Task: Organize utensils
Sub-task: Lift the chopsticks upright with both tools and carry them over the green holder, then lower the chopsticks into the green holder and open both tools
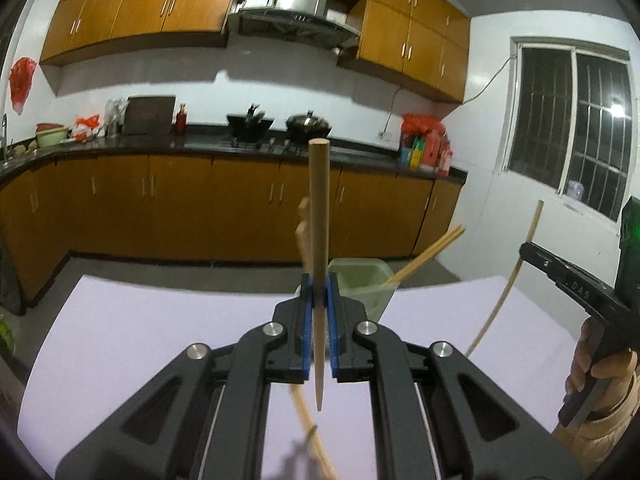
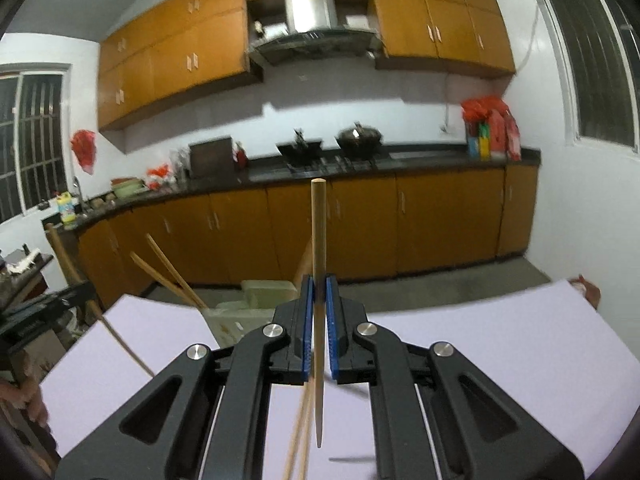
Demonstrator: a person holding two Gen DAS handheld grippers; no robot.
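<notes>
Left gripper point(image 1: 320, 292) clamps a tapered wooden chopstick point(image 1: 319, 216) upright. Right gripper point(image 2: 319, 292) clamps another round chopstick point(image 2: 319, 236). Pale green square holder point(image 1: 360, 280) behind.

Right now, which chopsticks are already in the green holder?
The leaning pair in the green holder; the others are clamped upright, one per gripper.

Left gripper point(image 1: 320, 300) jaws closed tight, blue pads point(image 1: 307, 320) pinching a chopstick point(image 1: 319, 240) upright, pointing slightly below level. Right gripper point(image 2: 319, 300) same pose, clamped on its own chopstick point(image 2: 319, 264). Right hand point(image 1: 600, 364) wraps the handle at frame edge.
</notes>
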